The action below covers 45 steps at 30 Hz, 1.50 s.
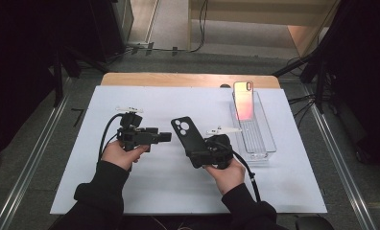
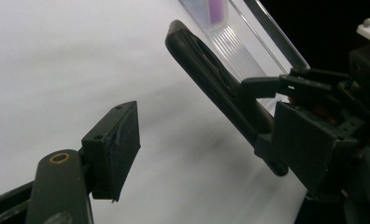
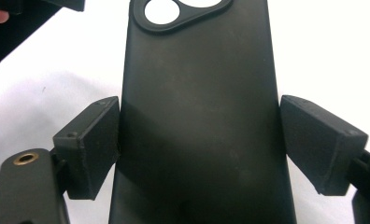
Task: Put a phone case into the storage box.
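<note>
We have the matte black soft-plastic phone case with the rounded camera cut-out clamped across its width in our right gripper, and it sits a little past the middle of the white table sheet, tilted up off the surface with its camera end toward eleven o'clock. In the right gripper view the two black pads press on the long edges of the case, so the jaws stand wide but are plainly closed on it. Our left gripper hovers at about nine o'clock of the case, pointing at it, with a clear gap between; its jaws are parted and hold nothing, and in the left gripper view one pad shows with only bare sheet beyond it. The glossy pink-and-silver phone leans in the clear ribbed plastic tray at two o'clock of the case, well apart from both grippers and untouched. We judge the work to be early: the case is picked up and secured, which is done. What seems left is to take the phone out of the tray, bring it to the case, and press it into the open side, though which side faces up we cannot tell for certain.
</note>
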Motion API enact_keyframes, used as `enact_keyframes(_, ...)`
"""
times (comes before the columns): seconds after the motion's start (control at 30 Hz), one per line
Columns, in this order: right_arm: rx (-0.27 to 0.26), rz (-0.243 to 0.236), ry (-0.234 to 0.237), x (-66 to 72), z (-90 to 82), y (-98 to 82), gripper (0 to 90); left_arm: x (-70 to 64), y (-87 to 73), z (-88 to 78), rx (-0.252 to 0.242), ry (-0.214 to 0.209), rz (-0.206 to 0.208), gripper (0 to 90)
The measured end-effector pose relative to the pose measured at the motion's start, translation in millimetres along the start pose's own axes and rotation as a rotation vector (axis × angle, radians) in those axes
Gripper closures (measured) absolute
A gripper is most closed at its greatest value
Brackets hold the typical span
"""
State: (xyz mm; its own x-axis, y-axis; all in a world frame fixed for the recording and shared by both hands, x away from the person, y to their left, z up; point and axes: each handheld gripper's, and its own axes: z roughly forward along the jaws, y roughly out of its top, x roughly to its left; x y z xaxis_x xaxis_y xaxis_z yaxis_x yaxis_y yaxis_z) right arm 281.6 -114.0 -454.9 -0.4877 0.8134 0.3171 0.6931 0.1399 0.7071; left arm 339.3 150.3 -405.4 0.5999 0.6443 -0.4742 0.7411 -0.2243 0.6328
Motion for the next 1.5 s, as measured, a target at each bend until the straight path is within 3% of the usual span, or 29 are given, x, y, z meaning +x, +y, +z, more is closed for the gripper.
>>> enact_keyframes(0.13,-0.003,0.006,0.007,1.8,4.7,-1.9,14.5,-0.4,4.3,4.9,0.002,0.021,0.000,24.0)
enact_keyframes(0.27,-0.012,0.019,0.018,2.3,6.7,-2.0,14.4,1.4,7.0,10.7,-0.003,0.010,-0.036,24.0)
enact_keyframes(0.5,-0.031,0.034,0.039,6.4,11.4,-2.0,14.3,1.7,12.0,21.2,0.001,0.009,-0.057,24.1)
enact_keyframes(0.67,-0.038,0.039,0.050,9.9,13.9,-2.6,14.2,3.1,15.2,24.9,-0.026,0.020,-0.079,29.5)
enact_keyframes(0.97,-0.056,0.046,0.071,16.8,16.4,-4.3,14.2,6.1,18.4,30.8,-0.027,0.026,-0.127,32.4)
enact_keyframes(1.17,-0.080,0.054,0.079,19.4,16.3,-6.3,14.2,7.6,19.7,32.5,-0.037,0.042,-0.152,42.0)
enact_keyframes(1.27,-0.090,0.055,0.081,19.7,15.5,-7.0,14.2,7.3,19.4,33.3,-0.043,0.050,-0.148,52.6)
enact_keyframes(1.4,-0.098,0.057,0.091,19.9,16.4,-7.8,14.0,7.5,18.1,32.5,-0.073,0.017,-0.167,65.8)
enact_keyframes(1.5,-0.114,0.046,0.093,19.8,17.1,-9.0,13.7,10.4,16.3,31.7,-0.085,-0.025,-0.207,68.9)
